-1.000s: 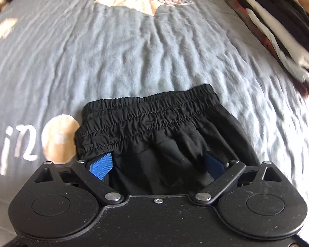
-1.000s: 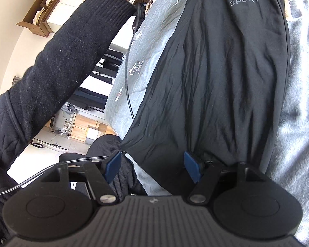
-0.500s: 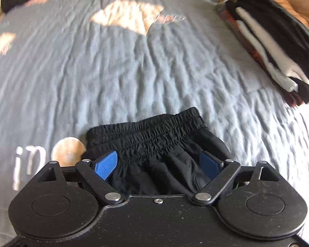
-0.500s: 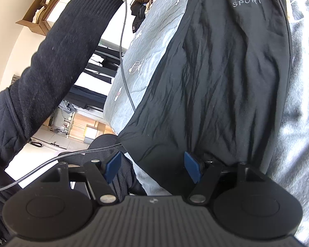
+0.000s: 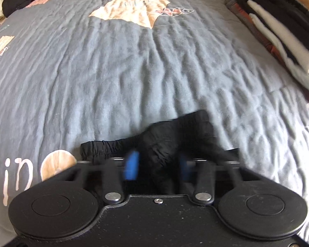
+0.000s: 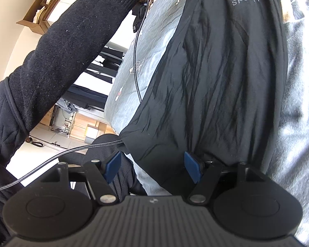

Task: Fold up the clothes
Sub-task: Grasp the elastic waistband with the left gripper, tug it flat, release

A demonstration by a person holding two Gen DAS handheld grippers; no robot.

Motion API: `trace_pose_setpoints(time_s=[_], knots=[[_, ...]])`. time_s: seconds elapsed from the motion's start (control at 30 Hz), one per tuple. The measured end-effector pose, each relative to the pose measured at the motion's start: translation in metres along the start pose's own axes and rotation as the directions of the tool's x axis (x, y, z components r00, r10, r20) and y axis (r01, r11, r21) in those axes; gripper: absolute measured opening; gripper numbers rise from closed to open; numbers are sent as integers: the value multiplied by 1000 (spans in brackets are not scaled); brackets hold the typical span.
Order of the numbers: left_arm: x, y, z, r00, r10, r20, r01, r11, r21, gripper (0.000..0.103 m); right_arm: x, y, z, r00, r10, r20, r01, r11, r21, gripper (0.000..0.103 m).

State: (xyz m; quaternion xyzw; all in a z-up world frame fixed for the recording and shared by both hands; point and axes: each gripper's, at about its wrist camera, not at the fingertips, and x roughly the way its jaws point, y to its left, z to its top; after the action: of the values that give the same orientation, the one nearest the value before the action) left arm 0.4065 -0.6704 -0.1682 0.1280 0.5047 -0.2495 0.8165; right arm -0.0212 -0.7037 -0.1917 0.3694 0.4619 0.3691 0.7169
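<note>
Two blue-padded tongs work on a grey quilted bed cover (image 5: 134, 72): the left tongs (image 5: 157, 165) are closing, bunched black elastic-waist shorts (image 5: 175, 135) between their pads, while the right tongs (image 6: 152, 165) stand released at the shorts' hem.

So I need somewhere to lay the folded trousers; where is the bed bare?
The widest bare stretch of grey bedspread lies between the black trousers' waistband, on which the left gripper is closing, and the beige fan print. The right edge is crowded by the stack of folded clothes.
</note>
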Motion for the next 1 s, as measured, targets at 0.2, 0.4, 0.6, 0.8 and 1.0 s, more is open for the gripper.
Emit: trace_pose_setpoints(time_s=[0.2, 0.4, 0.6, 0.8, 1.0], knots=[[-6, -11, 4, 1000, 31, -4, -31, 997, 75, 38, 1, 0, 0, 1000, 0, 0, 0, 1000, -1, 67], [-34, -3, -1, 999, 13, 34, -18, 990, 141, 65, 2, -1, 0, 1000, 2, -1, -2, 1000, 1, 67], [-35, 39, 4, 999, 35, 31, -37, 997, 74, 57, 1, 1, -2, 1000, -3, 0, 3, 1000, -5, 67], [-23, 28, -4, 999, 47, -5, -46, 985, 164, 57, -5, -4, -3, 1000, 1, -2, -1, 1000, 0, 67], [-14, 33, -11, 998, 68, 0, -67, 984, 164, 33, -12, -3, -8, 1000, 3, -1, -3, 1000, 0, 67]])
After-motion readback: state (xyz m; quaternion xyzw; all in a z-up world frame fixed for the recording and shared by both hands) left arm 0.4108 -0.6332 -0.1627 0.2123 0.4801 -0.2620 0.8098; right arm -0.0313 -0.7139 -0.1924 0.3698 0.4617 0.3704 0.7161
